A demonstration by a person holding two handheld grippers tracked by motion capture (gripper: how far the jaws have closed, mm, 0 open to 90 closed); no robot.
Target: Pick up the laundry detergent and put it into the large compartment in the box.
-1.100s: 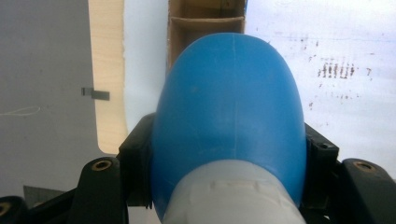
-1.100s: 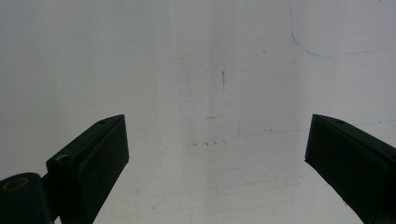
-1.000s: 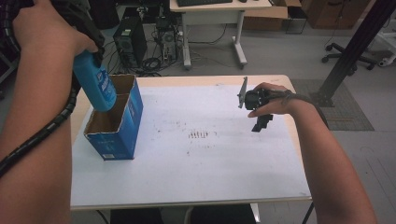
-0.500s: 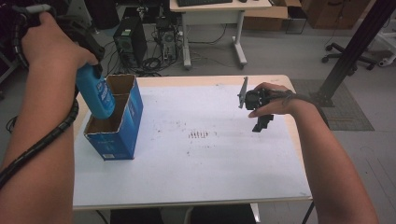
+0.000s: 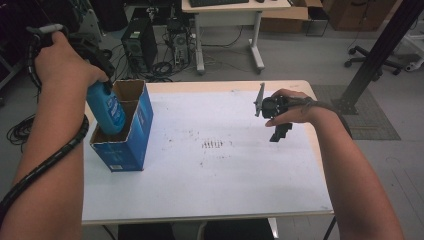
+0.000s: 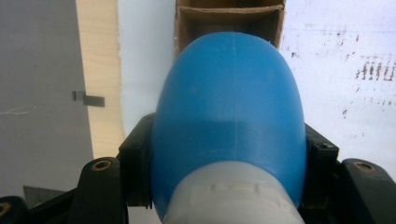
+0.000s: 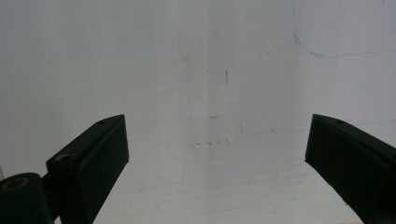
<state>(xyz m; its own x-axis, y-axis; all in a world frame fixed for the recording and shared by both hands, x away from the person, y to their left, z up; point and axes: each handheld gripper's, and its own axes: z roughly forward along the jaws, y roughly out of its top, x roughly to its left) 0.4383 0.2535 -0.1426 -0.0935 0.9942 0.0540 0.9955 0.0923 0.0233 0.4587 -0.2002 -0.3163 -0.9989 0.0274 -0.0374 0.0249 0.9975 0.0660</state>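
From above, my left claw (image 5: 102, 82) grips the blue bottle (image 5: 107, 110) by its neck, base down inside the open blue box (image 5: 132, 137) at the surface's (image 5: 210, 190) left edge, labels too small to read; its own view shows jaws clamping the bottle over the box; my right claw's (image 7: 217, 154) jaws gape empty above the surface.
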